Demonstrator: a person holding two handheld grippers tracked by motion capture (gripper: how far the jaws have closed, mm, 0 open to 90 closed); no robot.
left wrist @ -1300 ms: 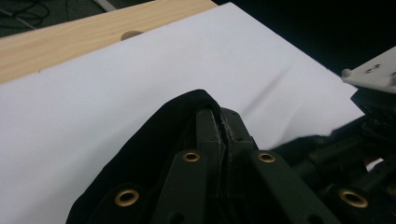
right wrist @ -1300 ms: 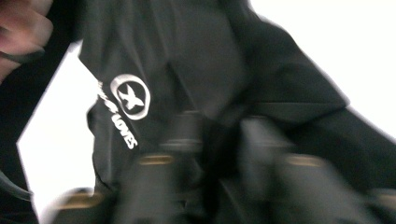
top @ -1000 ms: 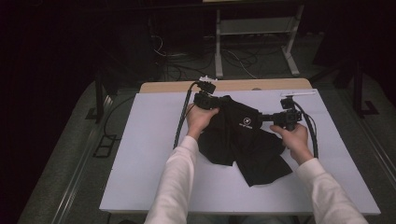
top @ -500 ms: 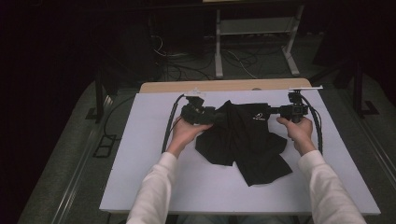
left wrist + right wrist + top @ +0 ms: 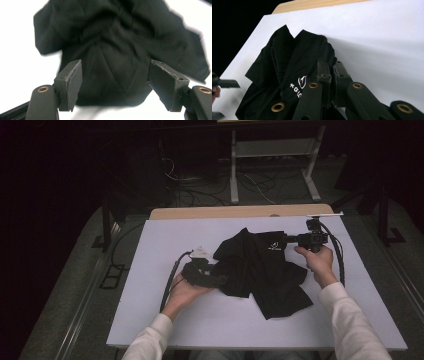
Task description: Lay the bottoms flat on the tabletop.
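High view has the black T-shirt crumpled in the middle of the white table, and the big change is your left gripper: it's let go of the far edge it was pinching and dropped down to the near-left side, jaws just opened wide with cloth lying under them but nothing pinched. Your right gripper is clamped on the shirt's far-right edge by the logo, so I'd guess you're regrabbing a new corner to spread it out.
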